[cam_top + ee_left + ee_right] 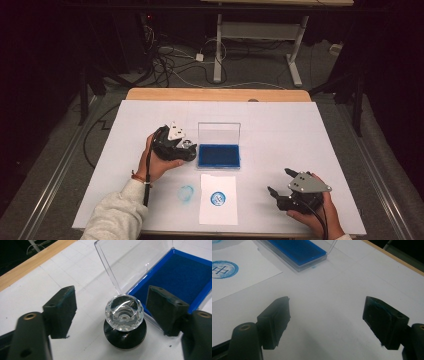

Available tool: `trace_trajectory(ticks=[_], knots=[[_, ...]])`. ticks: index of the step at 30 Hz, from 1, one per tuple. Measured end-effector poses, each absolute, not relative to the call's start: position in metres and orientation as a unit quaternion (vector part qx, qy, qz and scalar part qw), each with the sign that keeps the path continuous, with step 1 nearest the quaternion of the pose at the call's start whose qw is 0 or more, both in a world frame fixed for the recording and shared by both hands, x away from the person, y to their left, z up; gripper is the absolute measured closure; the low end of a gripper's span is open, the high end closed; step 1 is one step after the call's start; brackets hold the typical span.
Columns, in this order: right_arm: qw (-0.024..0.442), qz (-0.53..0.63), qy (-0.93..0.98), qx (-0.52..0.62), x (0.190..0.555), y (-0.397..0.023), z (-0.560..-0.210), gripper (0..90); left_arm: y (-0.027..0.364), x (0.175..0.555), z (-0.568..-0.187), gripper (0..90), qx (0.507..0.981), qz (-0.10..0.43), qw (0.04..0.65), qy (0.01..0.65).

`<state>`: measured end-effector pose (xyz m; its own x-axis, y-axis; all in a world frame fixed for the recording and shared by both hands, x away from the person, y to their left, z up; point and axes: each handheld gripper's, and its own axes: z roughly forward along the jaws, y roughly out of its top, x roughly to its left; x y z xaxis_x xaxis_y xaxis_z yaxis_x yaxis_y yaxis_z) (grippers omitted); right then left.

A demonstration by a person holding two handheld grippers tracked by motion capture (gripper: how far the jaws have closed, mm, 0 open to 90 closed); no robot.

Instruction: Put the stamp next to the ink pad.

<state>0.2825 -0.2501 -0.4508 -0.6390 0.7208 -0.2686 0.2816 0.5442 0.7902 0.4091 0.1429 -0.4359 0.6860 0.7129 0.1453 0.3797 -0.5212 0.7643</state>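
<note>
In the left gripper view the stamp point(124, 322) stands upright at lower centre beside the blue ink pad point(175, 277), between the left gripper's point(111, 312) wide-open jaws, touching neither. The right gripper point(327, 320) gapes empty.

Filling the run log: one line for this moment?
left gripper: open around crystal-topped stamp | stamp: standing beside ink pad case | right gripper: open, empty

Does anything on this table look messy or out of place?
Yes. A faint blue ink smudge sits on the bare white table, just left of the paper sheet that carries the clean round stamp print. It looks like a stray impression off the paper.
</note>
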Motion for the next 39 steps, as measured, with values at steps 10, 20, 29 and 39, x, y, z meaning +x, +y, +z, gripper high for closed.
trace_trajectory(ticks=[10,20,29,39], knots=[[0.299,0.369,0.826,0.302,0.282,-0.25,-0.451,22.3,0.14,0.407,-0.435,16.1,0.844,0.222,0.373,0.314],[0.302,0.371,0.825,0.301,0.282,-0.25,-0.45,22.4,0.14,0.4,-0.428,16.1,0.839,0.246,0.383,0.299],[0.306,0.375,0.821,0.303,0.281,-0.25,-0.448,21.7,0.139,0.39,-0.419,16.2,0.837,0.269,0.388,0.277],[0.31,0.375,0.82,0.302,0.281,-0.25,-0.447,21.6,0.138,0.382,-0.412,16.2,0.835,0.276,0.397,0.261]])
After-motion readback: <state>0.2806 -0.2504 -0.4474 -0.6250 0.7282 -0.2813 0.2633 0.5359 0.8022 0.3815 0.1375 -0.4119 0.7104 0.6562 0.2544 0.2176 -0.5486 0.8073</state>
